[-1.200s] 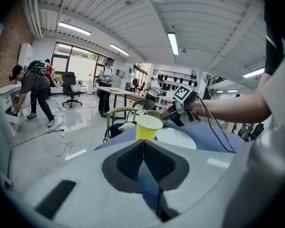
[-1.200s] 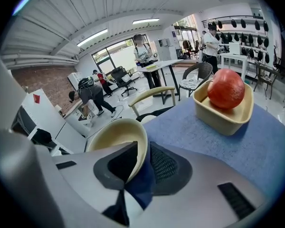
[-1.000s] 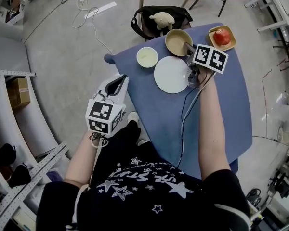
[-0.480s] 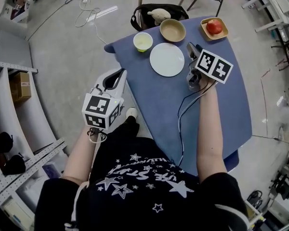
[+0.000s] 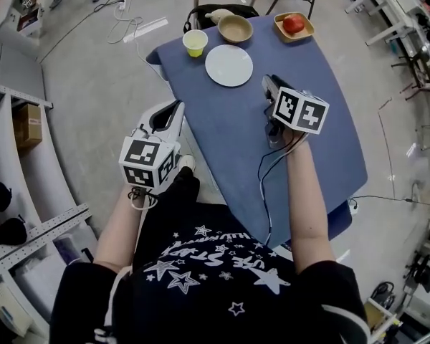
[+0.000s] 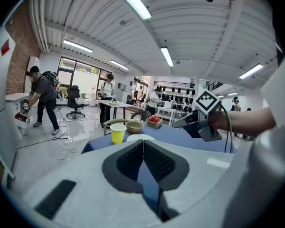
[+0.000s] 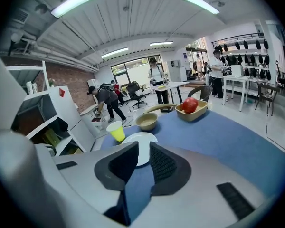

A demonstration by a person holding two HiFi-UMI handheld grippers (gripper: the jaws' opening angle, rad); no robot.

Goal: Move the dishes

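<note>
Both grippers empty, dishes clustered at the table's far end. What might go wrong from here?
The yellow cup stands near the far corner of the blue cloth, beside the white plate; reaching for the plate might knock it off. The plate lies flat on the cloth, so the right gripper may slip off its rim or drag the cloth.

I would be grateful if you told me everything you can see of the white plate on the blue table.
The white plate is round, shallow and plain, with a smooth glazed look, and it is empty. It lies flat on the blue table near the far end, on the person's side of the yellow cup and the tan bowl, apart from both and from the right gripper. Only the table touches it.
</note>
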